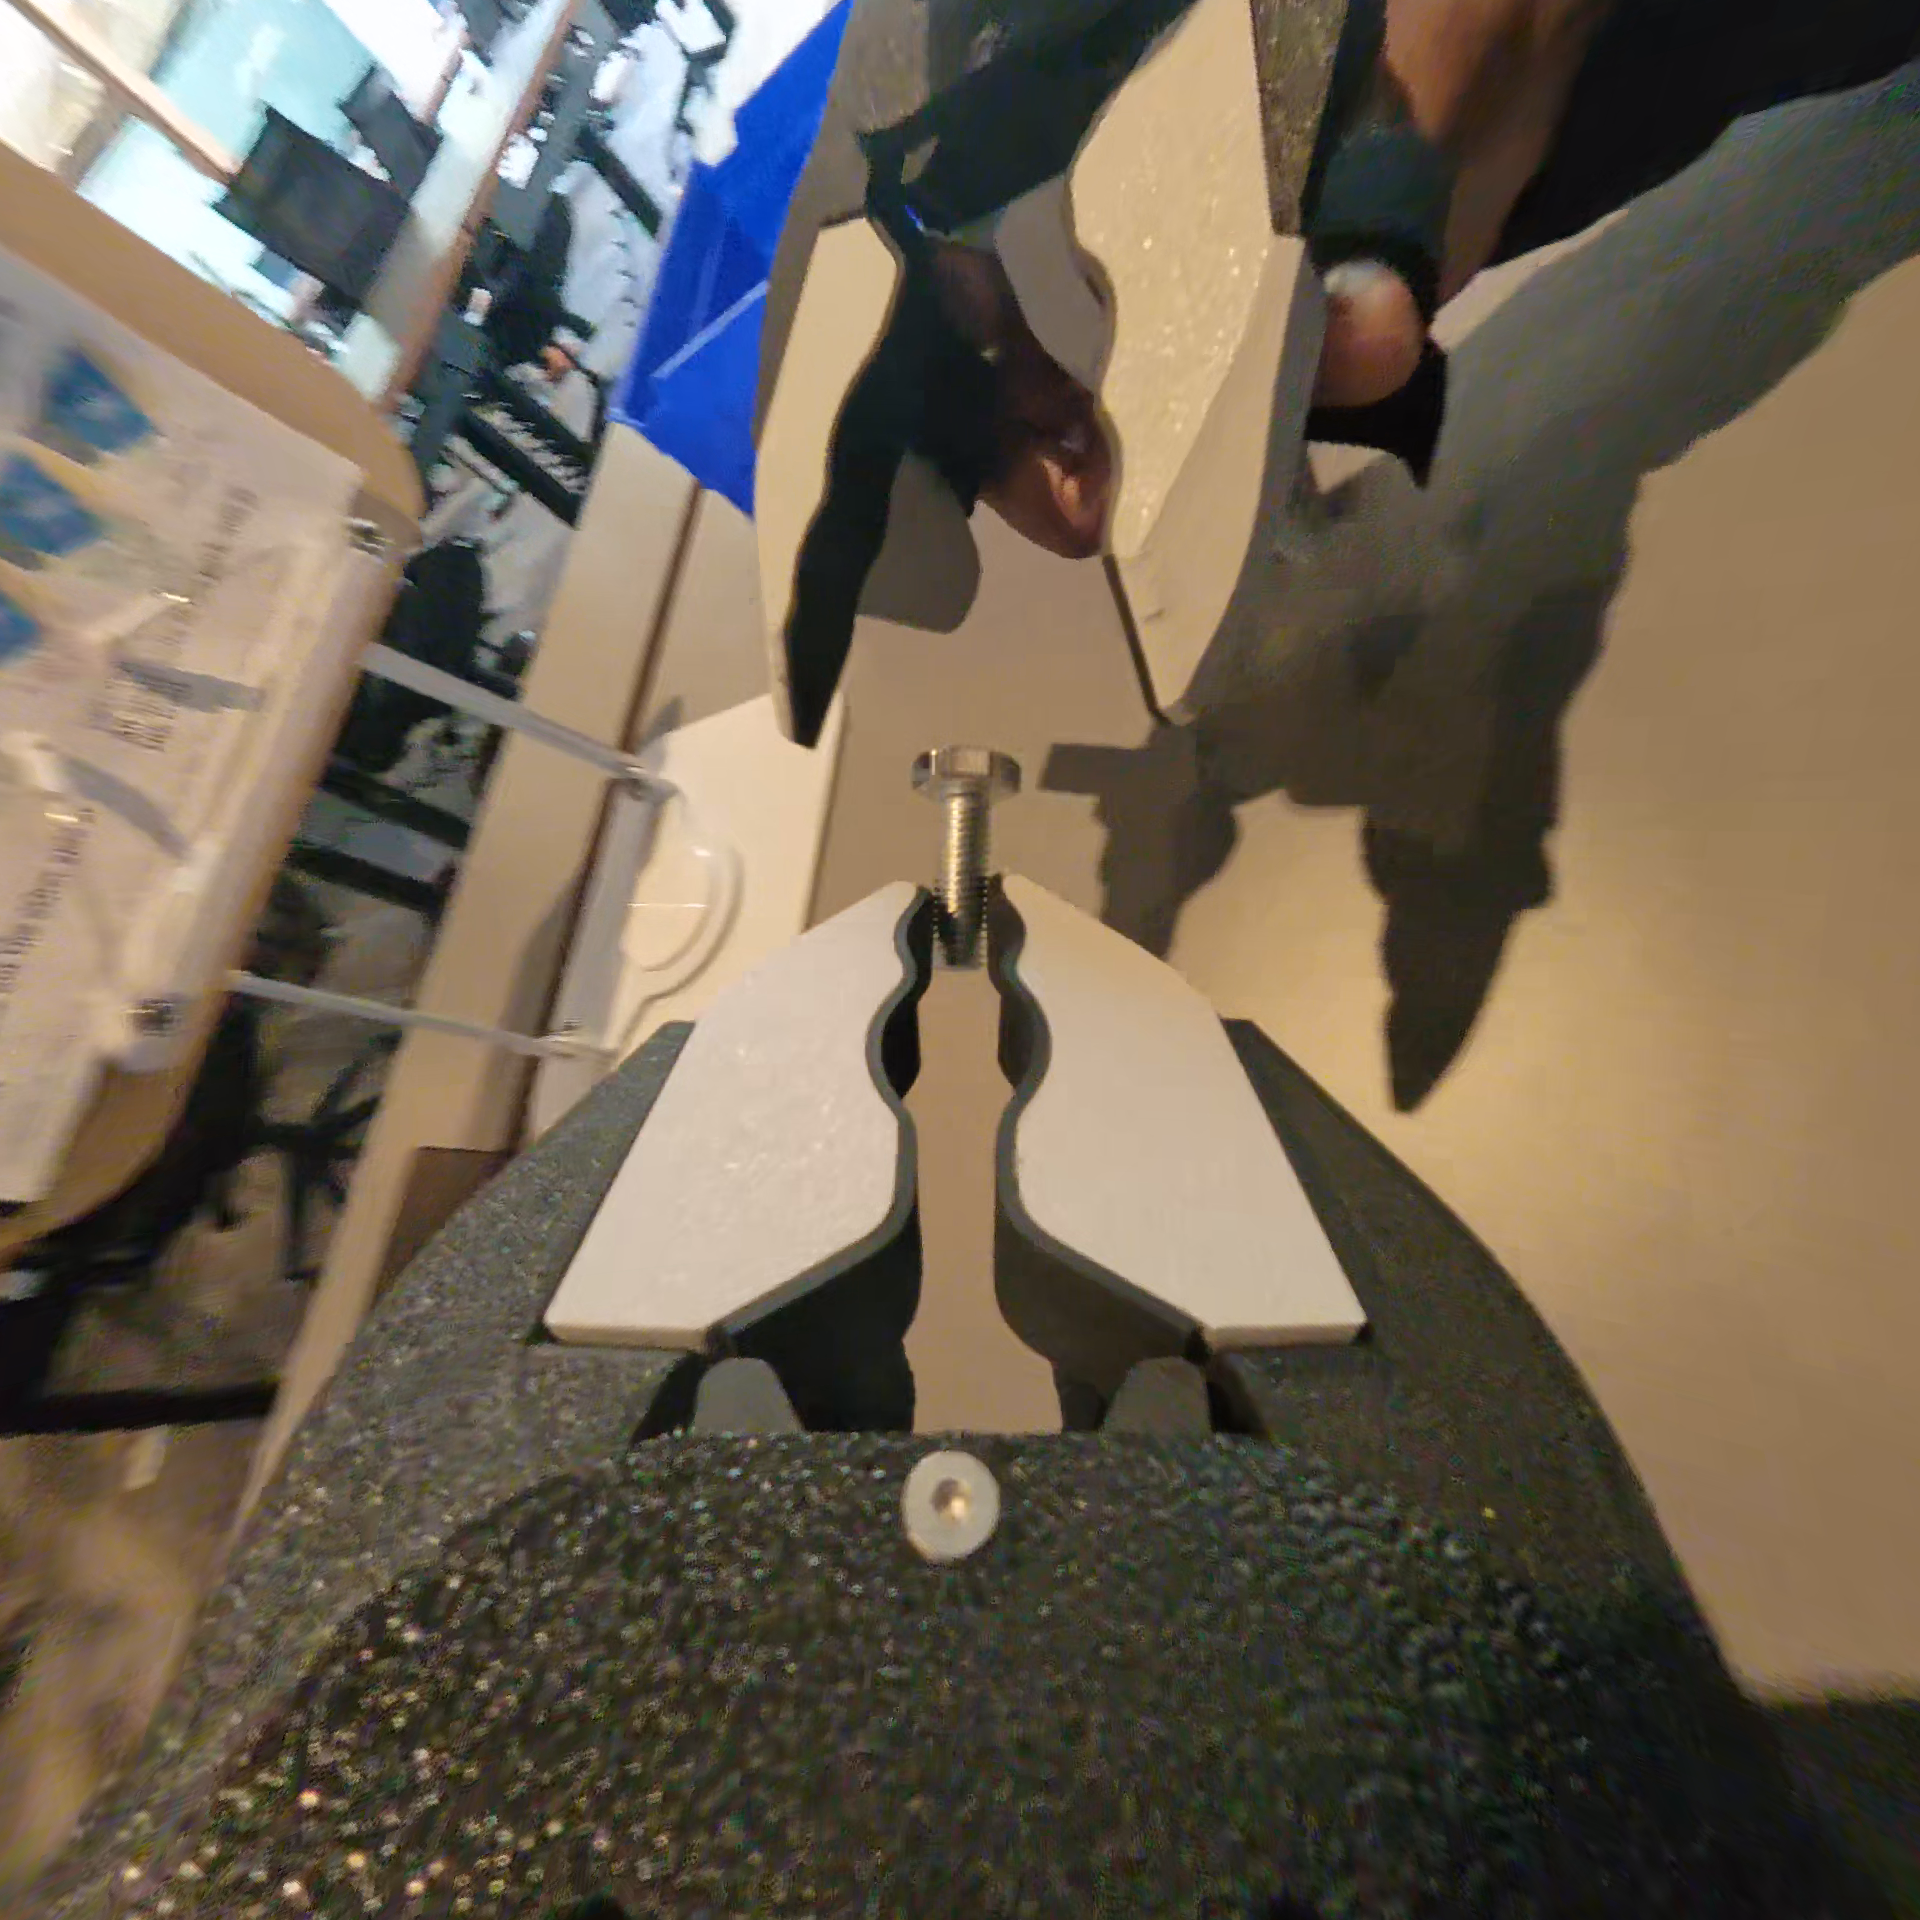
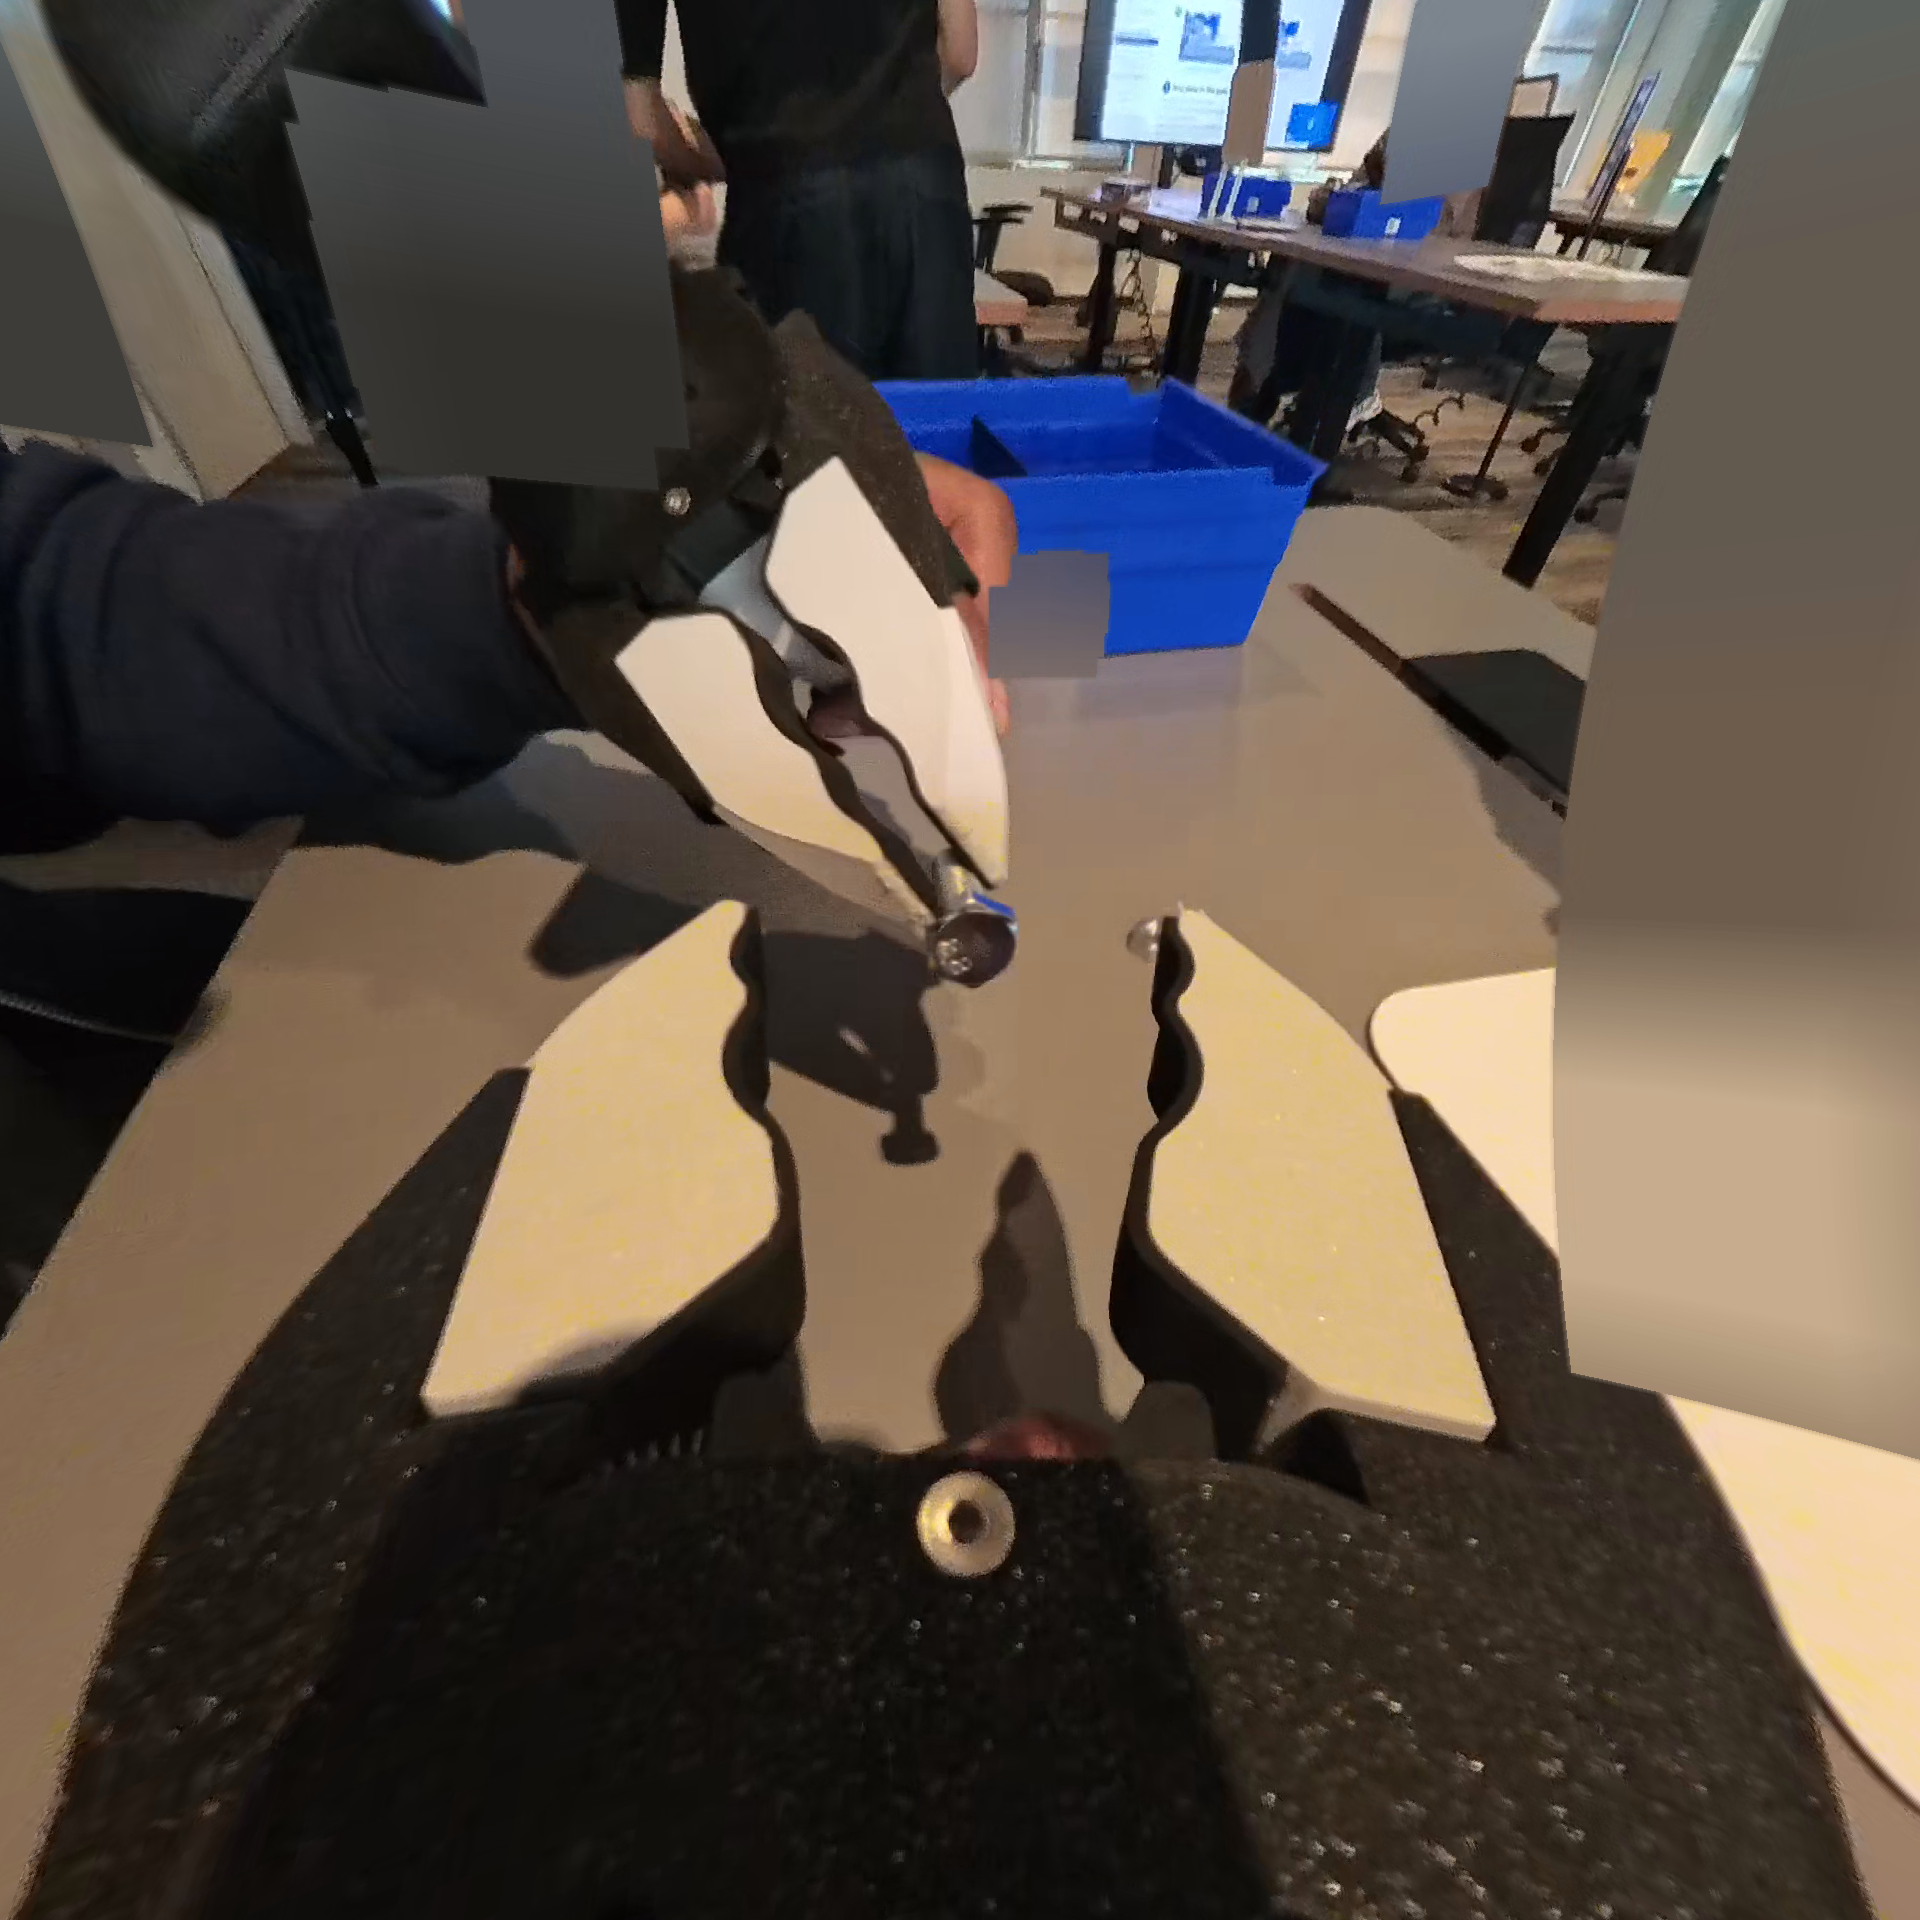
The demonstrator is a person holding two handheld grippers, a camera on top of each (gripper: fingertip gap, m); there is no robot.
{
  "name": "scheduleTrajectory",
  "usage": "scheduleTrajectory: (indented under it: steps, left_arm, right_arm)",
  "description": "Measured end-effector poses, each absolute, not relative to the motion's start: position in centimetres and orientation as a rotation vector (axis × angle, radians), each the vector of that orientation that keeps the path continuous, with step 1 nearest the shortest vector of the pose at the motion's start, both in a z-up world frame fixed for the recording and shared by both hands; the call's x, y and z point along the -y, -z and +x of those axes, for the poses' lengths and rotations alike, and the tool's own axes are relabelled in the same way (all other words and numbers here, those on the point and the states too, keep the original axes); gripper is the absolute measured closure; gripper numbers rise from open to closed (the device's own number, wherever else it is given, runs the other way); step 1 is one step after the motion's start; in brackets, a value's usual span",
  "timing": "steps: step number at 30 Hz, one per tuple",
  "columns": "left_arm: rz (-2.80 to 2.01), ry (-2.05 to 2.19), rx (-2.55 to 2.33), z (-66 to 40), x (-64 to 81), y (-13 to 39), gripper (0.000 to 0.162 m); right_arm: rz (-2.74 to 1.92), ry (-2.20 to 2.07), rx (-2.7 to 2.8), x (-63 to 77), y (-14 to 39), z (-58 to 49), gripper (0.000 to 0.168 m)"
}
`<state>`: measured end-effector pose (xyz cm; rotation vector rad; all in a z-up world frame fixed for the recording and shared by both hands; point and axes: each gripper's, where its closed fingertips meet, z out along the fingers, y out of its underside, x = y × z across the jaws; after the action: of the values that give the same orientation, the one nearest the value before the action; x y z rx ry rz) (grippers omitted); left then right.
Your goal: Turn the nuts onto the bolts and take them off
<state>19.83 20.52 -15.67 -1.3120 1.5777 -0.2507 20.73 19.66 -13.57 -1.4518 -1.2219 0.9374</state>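
My left gripper [image 1: 961, 920] is shut on the threaded shank of a silver hex-head bolt [image 1: 964, 790], with the head pointing away from me. The shank between the head and the fingers is bare. My right gripper [image 2: 958, 920] is open and empty, its fingertips on either side of the bolt head [image 2: 974, 943] without touching it. In the left wrist view the right gripper [image 1: 992, 722] hangs open just beyond the bolt head. In the right wrist view the left gripper [image 2: 951, 868] comes in from the upper left. A small silver piece [image 2: 1141, 935], perhaps a nut, lies on the grey table [image 2: 1299, 790] by my right fingertip.
A blue bin [image 2: 1143, 520] stands at the far edge of the table. A black pad [image 2: 1496, 707] lies at the right and a white tabletop [image 2: 1475, 1039] adjoins it. A person [image 2: 831, 156] stands behind the bin. A clear stand holding paper [image 1: 156, 727] is at the left.
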Motion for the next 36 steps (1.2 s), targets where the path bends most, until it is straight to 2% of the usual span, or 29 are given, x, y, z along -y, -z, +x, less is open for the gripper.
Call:
scheduleTrajectory:
  steps: [1,6,13,19,36]
  left_arm:
    - [-1.285,0.201,-1.559,19.9,-21.1,15.2,0.153]
    - [-1.227,0.150,-1.449,20.1,-21.8,15.9,0.153]
    - [-1.212,0.099,-1.474,20.0,-21.4,16.6,0.153]
    - [-1.196,0.066,-1.504,19.9,-21.1,16.9,0.152]
    - [-1.175,0.104,-1.513,20.1,-20.2,16.4,0.152]
  right_arm:
    - [-1.442,-0.950,1.210,-20.1,13.2,20.6,0.098]
    - [-1.416,-0.996,1.167,-20.9,13.8,20.7,0.112]
    - [-1.420,-0.941,1.235,-20.5,15.4,20.8,0.117]
    - [-1.391,-0.860,1.300,-20.0,15.7,20.6,0.130]
    - [-1.355,-0.819,1.331,-19.6,15.7,20.3,0.144]
